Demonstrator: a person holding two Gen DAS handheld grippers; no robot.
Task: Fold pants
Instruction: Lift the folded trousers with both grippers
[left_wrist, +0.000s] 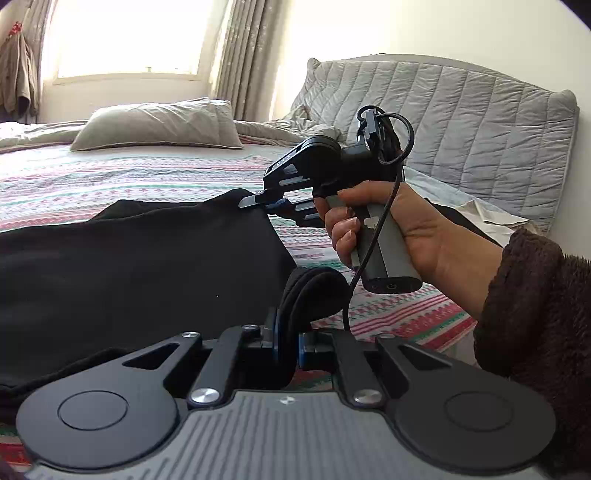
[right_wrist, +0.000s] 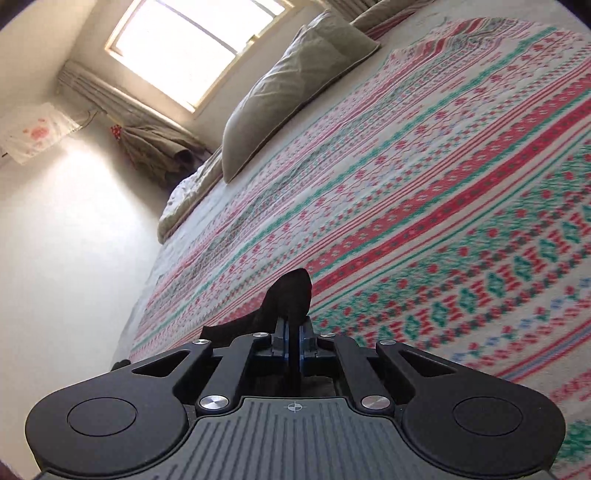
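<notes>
Black pants (left_wrist: 140, 266) lie spread on the patterned bedspread (left_wrist: 110, 177) and fill the left half of the left wrist view. My left gripper (left_wrist: 287, 341) is shut on a thick rolled fold of the pants' near edge, which bulges up between the blue pads. Further off, a person's hand holds my right gripper (left_wrist: 258, 201), which is shut on the pants' far corner. In the right wrist view my right gripper (right_wrist: 294, 332) pinches a thin tongue of black fabric (right_wrist: 291, 295) above the bedspread (right_wrist: 443, 184). The view is tilted.
A grey pillow (left_wrist: 159, 123) lies at the far side of the bed below a bright window (left_wrist: 125, 37). A quilted grey headboard cover (left_wrist: 443, 122) stands at the right. A dark fleece sleeve (left_wrist: 535, 314) fills the right edge. A wall (right_wrist: 74, 221) borders the bed.
</notes>
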